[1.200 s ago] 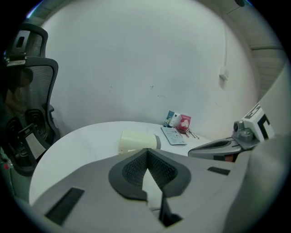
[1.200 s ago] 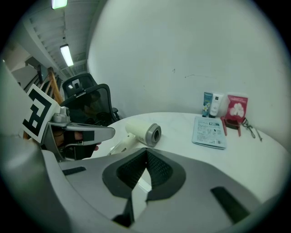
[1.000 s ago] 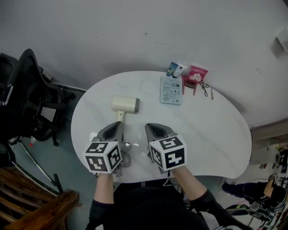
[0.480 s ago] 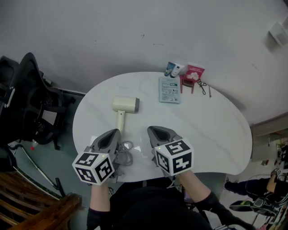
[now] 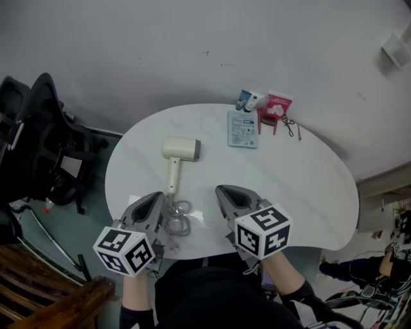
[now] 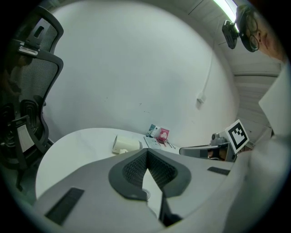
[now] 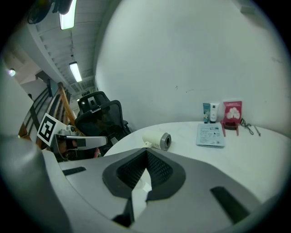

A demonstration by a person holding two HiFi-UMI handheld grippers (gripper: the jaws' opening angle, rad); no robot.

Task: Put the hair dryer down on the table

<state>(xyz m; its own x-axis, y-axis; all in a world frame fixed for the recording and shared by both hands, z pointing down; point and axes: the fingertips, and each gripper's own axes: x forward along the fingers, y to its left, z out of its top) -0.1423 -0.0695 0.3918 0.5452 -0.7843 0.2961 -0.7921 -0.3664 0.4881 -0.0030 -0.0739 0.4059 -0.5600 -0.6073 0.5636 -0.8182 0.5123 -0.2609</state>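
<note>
Left tongs (image 5: 156,196) and right tongs (image 5: 222,190) — grey shells, dark ribbed pads (image 6: 134,169), black-and-white marker cubes (image 5: 126,250), black top (image 5: 205,299)

soft, even indoor light fills the head view. the white desk (image 5: 308,186) is the brightest thing there, with no harsh glare on it. a soft, dark shadow falls on the grey surface just beyond the desk's far right edge, and the hair dryer (image 5: 180,149) throws only a thin shadow onto the desk. left of the desk, the chair (image 5: 38,148) sinks into near black.

both gripper views are fisheye, with black corners and lines bending hard toward the rim. in the left gripper view a ceiling tube light (image 6: 226,7) glares high above the desk. in the right one two tube lights (image 7: 68,13) burn above and left of the desk. the jaws, nearest the lens, look soft, and the desk beyond is sharper.
</note>
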